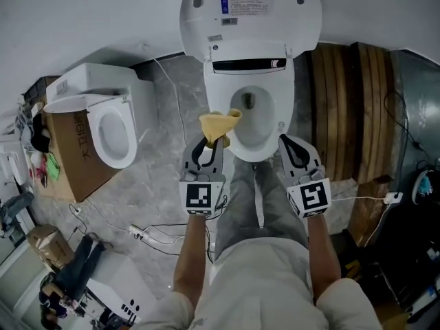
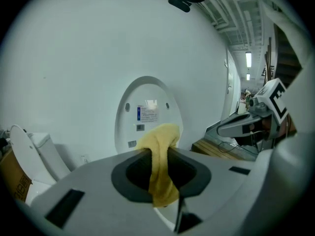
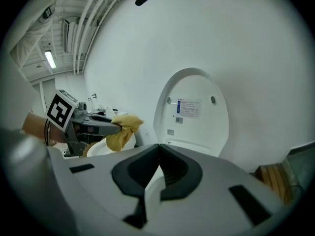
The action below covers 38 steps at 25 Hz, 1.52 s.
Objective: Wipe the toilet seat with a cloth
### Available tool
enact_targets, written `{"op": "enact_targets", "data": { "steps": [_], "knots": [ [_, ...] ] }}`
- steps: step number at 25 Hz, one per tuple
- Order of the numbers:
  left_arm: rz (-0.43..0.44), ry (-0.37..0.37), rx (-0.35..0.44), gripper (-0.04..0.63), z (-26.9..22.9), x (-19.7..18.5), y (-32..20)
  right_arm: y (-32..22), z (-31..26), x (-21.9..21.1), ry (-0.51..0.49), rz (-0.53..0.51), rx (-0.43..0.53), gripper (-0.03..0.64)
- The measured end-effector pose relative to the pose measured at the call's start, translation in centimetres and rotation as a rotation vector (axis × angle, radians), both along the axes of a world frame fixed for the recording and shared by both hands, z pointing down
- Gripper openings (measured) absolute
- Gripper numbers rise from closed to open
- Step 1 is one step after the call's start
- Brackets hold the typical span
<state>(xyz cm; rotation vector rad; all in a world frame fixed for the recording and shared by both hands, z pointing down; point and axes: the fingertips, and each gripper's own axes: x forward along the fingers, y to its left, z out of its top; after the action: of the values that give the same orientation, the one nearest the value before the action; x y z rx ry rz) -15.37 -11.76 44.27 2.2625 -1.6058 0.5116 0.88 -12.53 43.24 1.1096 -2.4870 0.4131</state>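
While the left tongs (image 1: 214,141) clamp a yellow cloth (image 1: 220,123) over the toilet seat (image 1: 278,108) edge, right tongs (image 1: 284,140) closed, empty.

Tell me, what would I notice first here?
The bright yellow cloth stands out, pinched in the left gripper by the left rim of the open toilet. The toilet's big white lid stands up against the wall. A second toilet sits off to the left.
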Motion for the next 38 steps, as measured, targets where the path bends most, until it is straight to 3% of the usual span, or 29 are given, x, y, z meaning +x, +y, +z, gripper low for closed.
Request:
{"op": "enact_targets", "data": {
  "steps": [14,38],
  "knots": [
    [0.094,0.005,-0.102,0.081,11.9,-1.8,-1.4,0.5,10.9,-2.2,0.053,0.035,-0.13,0.008],
    [0.216,-0.045,-0.193,0.081,26.8,-3.9,-4.7,-0.1,23.9,-7.2,0.1,-0.049,-0.222,0.008]
  ]
}}
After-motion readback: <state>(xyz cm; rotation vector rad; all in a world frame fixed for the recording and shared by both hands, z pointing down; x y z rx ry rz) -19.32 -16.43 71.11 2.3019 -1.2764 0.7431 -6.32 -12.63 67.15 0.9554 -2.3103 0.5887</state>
